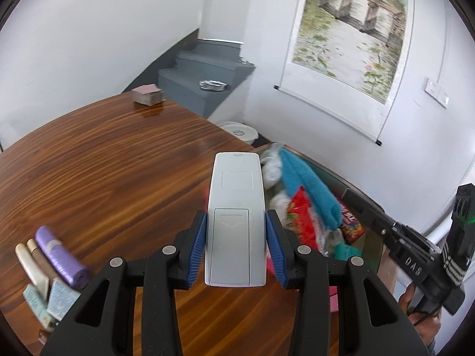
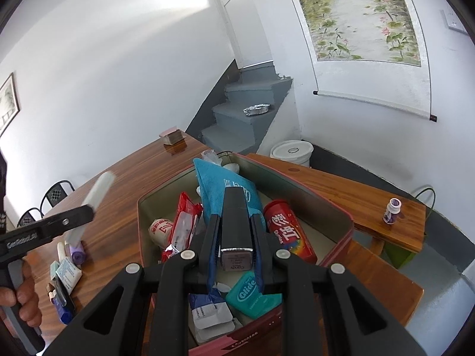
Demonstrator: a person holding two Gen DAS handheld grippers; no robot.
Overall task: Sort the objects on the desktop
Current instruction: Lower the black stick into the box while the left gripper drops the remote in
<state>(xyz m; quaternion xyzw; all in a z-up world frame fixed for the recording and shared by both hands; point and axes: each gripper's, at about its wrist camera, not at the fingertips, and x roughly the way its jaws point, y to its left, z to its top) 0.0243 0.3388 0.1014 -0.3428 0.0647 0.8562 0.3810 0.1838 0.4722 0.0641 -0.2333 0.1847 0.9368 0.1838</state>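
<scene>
My left gripper (image 1: pixel 236 249) clamps flat white plastic remote (image 1: pixel 236 222), right gripper (image 2: pixel 236 237) pinches slim black tube (image 2: pixel 236 225); mid-carry, next needs placing by lower-left pile (image 1: pixel 50 273)

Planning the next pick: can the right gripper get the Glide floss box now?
Probably not: the right gripper is shut on a black tube. The floss box lies uncovered in the tin.

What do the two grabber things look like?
Both are black plastic, with round silver bolts at the joints. The left gripper has ribbed blue pads inside its fingers. The right gripper has blue pads too, and pale lettering along its side in the left camera's view.
</scene>
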